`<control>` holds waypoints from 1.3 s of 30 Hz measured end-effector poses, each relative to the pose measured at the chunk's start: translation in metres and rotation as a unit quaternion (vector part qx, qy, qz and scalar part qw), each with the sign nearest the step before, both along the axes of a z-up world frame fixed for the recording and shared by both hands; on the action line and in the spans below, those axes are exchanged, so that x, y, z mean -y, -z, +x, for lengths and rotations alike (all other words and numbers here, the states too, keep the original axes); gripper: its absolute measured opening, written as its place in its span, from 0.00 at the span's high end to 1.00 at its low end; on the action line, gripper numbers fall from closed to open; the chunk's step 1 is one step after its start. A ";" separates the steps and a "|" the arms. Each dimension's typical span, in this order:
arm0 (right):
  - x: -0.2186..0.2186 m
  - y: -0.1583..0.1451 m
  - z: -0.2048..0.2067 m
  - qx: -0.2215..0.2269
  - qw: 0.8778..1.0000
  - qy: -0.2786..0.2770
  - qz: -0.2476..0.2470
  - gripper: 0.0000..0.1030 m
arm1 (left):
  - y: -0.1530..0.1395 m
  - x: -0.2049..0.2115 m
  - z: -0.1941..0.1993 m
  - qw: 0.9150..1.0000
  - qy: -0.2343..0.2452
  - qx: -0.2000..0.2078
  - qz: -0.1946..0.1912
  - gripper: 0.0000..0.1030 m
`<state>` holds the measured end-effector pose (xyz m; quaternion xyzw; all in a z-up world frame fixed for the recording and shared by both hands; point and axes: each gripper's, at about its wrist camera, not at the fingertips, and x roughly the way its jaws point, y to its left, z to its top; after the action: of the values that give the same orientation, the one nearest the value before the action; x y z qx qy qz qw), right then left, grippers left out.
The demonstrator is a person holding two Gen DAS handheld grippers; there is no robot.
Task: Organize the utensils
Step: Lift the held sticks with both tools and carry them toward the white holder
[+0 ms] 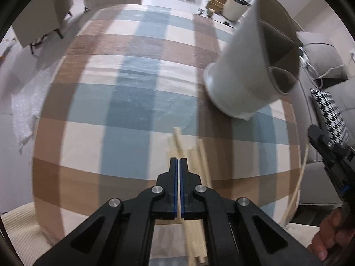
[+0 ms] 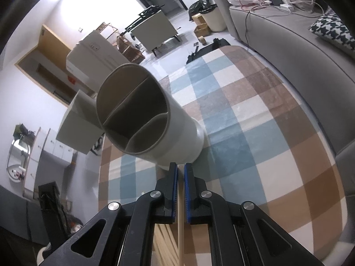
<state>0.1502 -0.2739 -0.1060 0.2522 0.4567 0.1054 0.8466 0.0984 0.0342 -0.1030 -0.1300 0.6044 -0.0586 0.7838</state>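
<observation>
The right tool (image 2: pixel 181 170) pinched one wooden chopstick (image 2: pixel 180 232) lengthwise along its fingers, tip aimed at the divided white holder (image 2: pixel 142 113) standing just ahead on the checked bench (image 2: pixel 277 155), while the left tool (image 1: pixel 178 166), seemingly pressed together empty, hovered over the remaining chopsticks (image 1: pixel 197 155).

The left tool (image 1: pixel 178 160) and right tool (image 2: pixel 181 166) look like matt black plastic with blue rubbery pads and bright metal pivot pins. Beneath each lie pale, smooth bare-wood chopsticks (image 1: pixel 195 155). Ahead stands a matt white holder (image 2: pixel 155 119), dull tan inside. The counter (image 1: pixel 133 93) wears a checked woven cloth.
</observation>
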 end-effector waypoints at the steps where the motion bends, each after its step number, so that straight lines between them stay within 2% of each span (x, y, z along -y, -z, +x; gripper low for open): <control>1: -0.001 0.001 0.000 -0.001 1.000 -0.001 0.002 0.95 | 0.007 0.002 0.002 1.000 -0.005 -0.015 -0.004 1.00; 2: -0.002 0.002 -0.001 -0.002 1.000 -0.002 0.001 0.95 | 0.016 0.004 0.001 0.999 -0.008 -0.033 -0.017 0.96; 3: -0.004 0.002 -0.001 -0.002 1.000 -0.003 0.000 0.95 | 0.028 0.012 0.001 0.999 -0.007 -0.043 -0.022 0.86; 6: -0.007 0.002 -0.001 0.000 1.000 -0.007 -0.003 0.95 | 0.036 0.017 -0.004 0.999 0.003 -0.052 0.006 0.69; 11: -0.008 0.002 0.000 0.002 1.000 -0.010 -0.006 0.95 | 0.040 0.024 -0.005 0.998 0.014 -0.057 0.038 0.67; 13: -0.006 0.003 0.002 -0.001 1.000 -0.008 -0.003 0.95 | 0.047 0.031 -0.003 0.995 0.022 -0.072 0.058 0.68; 16: -0.003 0.006 0.005 -0.007 1.000 -0.003 0.005 0.95 | 0.046 0.043 -0.002 0.993 0.041 -0.060 0.092 0.60; 18: -0.001 0.008 0.006 -0.011 1.000 -0.002 0.009 0.95 | 0.046 0.045 0.000 0.992 0.037 -0.057 0.106 0.45; 21: -0.002 0.009 0.007 -0.011 1.000 -0.003 0.009 0.95 | 0.045 0.042 0.001 0.992 0.020 -0.064 0.103 0.43; 23: -0.002 0.011 0.009 -0.015 1.000 -0.003 0.010 0.96 | 0.044 0.041 0.001 0.992 0.013 -0.069 0.103 0.43; 26: -0.001 0.013 0.010 -0.017 1.000 -0.003 0.014 0.96 | 0.047 0.051 0.005 0.989 0.011 -0.069 0.128 0.60; 28: -0.001 0.012 0.011 -0.016 1.000 -0.005 0.015 0.96 | 0.044 0.051 0.009 0.990 0.007 -0.067 0.125 0.74; 29: -0.002 0.011 0.012 -0.014 1.000 -0.007 0.013 0.96 | 0.043 0.054 0.011 0.990 0.010 -0.061 0.124 0.85; 31: -0.004 0.010 0.012 -0.012 1.000 -0.011 0.005 0.97 | 0.040 0.059 0.011 0.990 0.020 -0.057 0.125 0.95; 34: -0.003 0.015 0.012 -0.021 1.000 -0.013 0.007 0.97 | 0.041 0.065 0.009 0.989 0.030 -0.051 0.135 0.98; 39: -0.004 0.022 0.015 -0.041 0.999 -0.016 -0.007 0.94 | 0.039 0.058 0.004 0.993 0.013 -0.050 0.110 0.99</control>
<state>0.1656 -0.2698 -0.1284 0.2434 0.4961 0.1053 0.8268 0.1027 -0.0233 -0.1423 -0.0383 0.6470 0.0044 0.7615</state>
